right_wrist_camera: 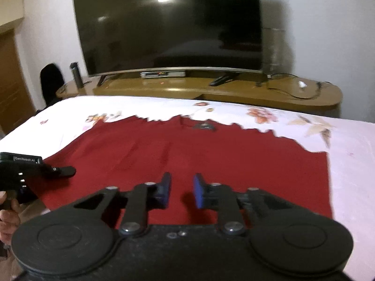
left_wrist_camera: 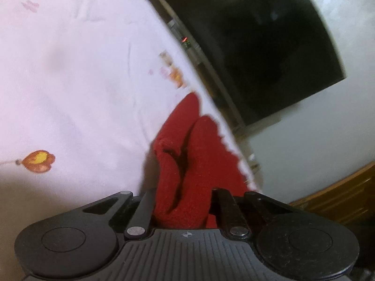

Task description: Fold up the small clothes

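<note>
A dark red garment (right_wrist_camera: 187,154) lies spread on a white flowered sheet (right_wrist_camera: 351,164). My right gripper (right_wrist_camera: 181,190) hovers over its near edge, blue pads (right_wrist_camera: 199,192) apart, empty. My left gripper (right_wrist_camera: 35,171) is at the garment's left edge, held in a hand. In the left wrist view the left gripper (left_wrist_camera: 182,201) is shut on a bunched fold of the red garment (left_wrist_camera: 194,154), which fills the space between its fingers and trails away across the sheet (left_wrist_camera: 70,82).
Beyond the bed stands a wooden TV stand (right_wrist_camera: 211,91) with a large dark TV (right_wrist_camera: 168,23), a set-top box (right_wrist_camera: 163,74), cables and a dark bottle (right_wrist_camera: 76,75). A black chair (right_wrist_camera: 50,82) is at far left.
</note>
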Demonstrator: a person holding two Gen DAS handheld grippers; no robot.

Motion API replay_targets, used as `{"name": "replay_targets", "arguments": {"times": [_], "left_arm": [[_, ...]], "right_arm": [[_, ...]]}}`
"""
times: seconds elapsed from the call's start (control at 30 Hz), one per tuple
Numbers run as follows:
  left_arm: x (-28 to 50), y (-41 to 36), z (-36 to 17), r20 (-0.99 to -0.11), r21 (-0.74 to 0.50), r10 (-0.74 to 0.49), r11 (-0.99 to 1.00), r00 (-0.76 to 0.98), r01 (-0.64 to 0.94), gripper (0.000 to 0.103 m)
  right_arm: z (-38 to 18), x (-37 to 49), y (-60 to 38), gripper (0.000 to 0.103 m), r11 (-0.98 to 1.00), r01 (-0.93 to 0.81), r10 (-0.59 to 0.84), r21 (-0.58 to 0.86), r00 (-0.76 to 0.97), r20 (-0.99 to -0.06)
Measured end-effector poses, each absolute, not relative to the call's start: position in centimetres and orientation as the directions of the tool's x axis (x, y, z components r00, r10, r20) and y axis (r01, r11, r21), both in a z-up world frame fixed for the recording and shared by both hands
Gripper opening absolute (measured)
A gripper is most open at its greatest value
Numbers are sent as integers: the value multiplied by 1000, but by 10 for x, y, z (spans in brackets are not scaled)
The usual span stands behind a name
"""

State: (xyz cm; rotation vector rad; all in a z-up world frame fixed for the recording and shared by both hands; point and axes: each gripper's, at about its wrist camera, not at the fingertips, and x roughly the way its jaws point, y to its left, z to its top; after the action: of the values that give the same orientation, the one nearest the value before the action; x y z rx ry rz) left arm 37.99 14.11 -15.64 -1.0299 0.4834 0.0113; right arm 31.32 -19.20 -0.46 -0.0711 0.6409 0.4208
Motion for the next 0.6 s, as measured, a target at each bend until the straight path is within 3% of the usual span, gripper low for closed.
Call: {"name": "replay_targets", "arguments": {"times": [0.13, 0.23, 0.37, 0.6], "left_arm": [[372, 141, -160, -379, -823, -210, 522, 901, -225, 8], [372, 142, -169, -380, -821, -213, 526, 900, -222, 8], [375, 143, -166, -379, -822, -222, 527, 898, -217, 8], [379, 140, -137, -208, -885, -322, 463, 923, -38, 8]], "right_arm": [[-14, 322, -182, 15, 910, -409, 359, 64, 702, -616], [-38, 333, -178, 9, 903, -428, 343, 48, 646, -682], [-39, 327, -181, 9, 901, -432, 345, 33, 670, -657], [-42, 326, -188, 9, 905, -421, 361, 64, 678, -640]]}}
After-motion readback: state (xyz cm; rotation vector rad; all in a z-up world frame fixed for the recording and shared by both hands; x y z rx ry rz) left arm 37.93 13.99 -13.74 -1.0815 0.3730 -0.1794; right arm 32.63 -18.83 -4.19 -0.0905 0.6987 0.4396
